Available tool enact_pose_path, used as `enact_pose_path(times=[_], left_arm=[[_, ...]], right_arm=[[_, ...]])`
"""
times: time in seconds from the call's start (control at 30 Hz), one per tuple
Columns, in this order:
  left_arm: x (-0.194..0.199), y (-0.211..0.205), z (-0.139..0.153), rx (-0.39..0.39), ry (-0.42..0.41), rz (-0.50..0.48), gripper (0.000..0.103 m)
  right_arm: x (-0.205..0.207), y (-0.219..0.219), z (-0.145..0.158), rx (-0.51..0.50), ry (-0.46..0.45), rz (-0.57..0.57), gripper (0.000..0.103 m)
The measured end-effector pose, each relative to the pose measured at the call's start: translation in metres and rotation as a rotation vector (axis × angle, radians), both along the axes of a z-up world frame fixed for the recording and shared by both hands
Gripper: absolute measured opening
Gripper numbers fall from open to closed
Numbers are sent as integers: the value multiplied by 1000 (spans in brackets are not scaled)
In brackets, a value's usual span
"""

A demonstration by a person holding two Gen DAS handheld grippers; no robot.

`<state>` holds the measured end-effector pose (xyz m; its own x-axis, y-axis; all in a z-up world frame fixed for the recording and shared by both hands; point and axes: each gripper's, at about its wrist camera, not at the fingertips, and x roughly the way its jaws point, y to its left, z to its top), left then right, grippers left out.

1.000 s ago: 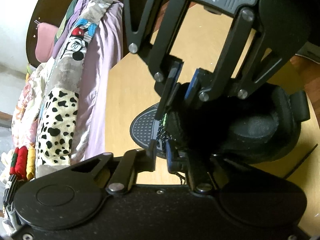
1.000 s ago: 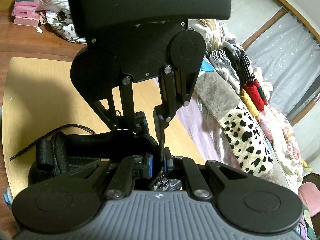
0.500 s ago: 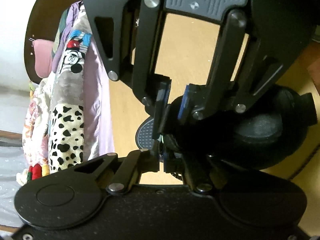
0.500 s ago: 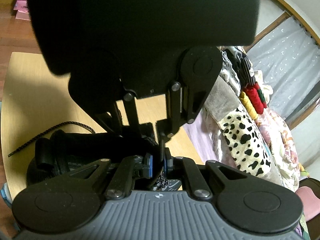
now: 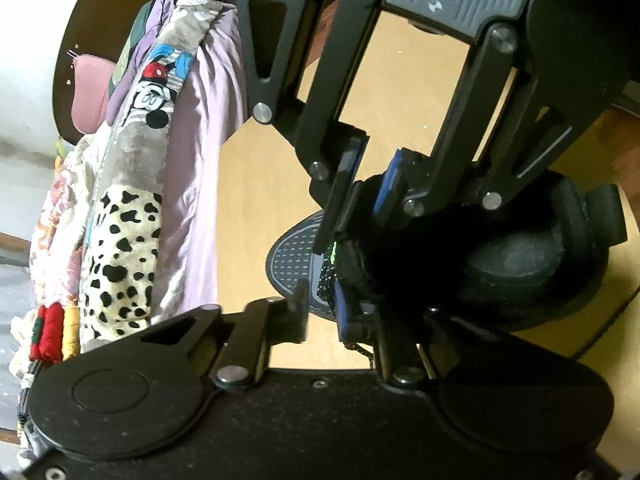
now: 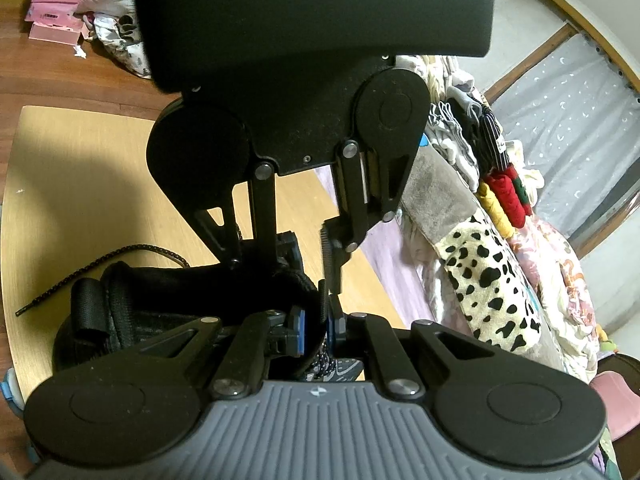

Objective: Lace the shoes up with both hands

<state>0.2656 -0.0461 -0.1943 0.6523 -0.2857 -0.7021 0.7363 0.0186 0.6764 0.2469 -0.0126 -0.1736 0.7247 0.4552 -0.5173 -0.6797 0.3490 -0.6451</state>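
Black: the shoe (image 5: 520, 256) lies on its side on the tan table (image 5: 256, 200), its patterned sole facing the table's clothes-side edge and its heel loop toward the opposite edge.
Lace: a speckled lace (image 5: 326, 276) comes out at the shoe's front opening. Its free end trails over the table behind the heel, toward the edge by the floor (image 6: 60, 68).
Left gripper (image 5: 322, 312): it points steeply down at the shoe's opening. Its fingers are very narrow and have just eased apart a touch, with the lace running between the tips.
Right gripper (image 6: 316, 324): it faces the left gripper from across the shoe. Its fingers are nearly closed, with the shoe's dark upper edge and the lace in the slit. I cannot tell which of the two the pads press on.
Spacing: the two sets of fingertips sit just beside each other over the same part of the shoe.
Clothes (image 5: 120, 220): hanging garments, one of them spotted, run along one table edge.
Boxes (image 6: 52, 24): pink ones lie on the wood floor, well apart from the table.
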Motion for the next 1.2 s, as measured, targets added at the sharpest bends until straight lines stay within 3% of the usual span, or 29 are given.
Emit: enact_pose_path(times=[0.2,0.3,0.33,0.37,0.47,0.67,0.77,0.97,1.1,1.13,1.2], left_arm=[[-7,-11,-5,37,-48,-54,2],[-7,-6,-4,14,-43,-32,3],[-7,-5,-3,11,-34,-21,5],[-6,-3,-2,12,-32,-10,17],[-5,8,8,-19,-25,27,40],[-19,34,47,-146,75,80,44],[-31,36,54,-178,117,62,47],[-31,11,27,-137,80,50,47],[-22,1,19,-179,55,75,45],[-21,0,17,-185,58,75,41],[-19,-1,15,-205,52,88,22]], right_arm=[[-3,4,-4,-1,0,-11,11],[-3,2,-4,0,1,-12,11],[-4,2,-4,2,1,-11,11],[-5,3,-5,0,0,-10,11],[-6,3,-5,0,-1,-12,11],[-6,1,-2,8,9,-34,15],[-5,0,1,13,19,-43,16],[-7,-1,6,2,32,-51,17],[-8,-5,10,12,70,-63,18],[-8,-7,11,18,86,-68,18],[-7,-13,14,40,135,-87,18]])
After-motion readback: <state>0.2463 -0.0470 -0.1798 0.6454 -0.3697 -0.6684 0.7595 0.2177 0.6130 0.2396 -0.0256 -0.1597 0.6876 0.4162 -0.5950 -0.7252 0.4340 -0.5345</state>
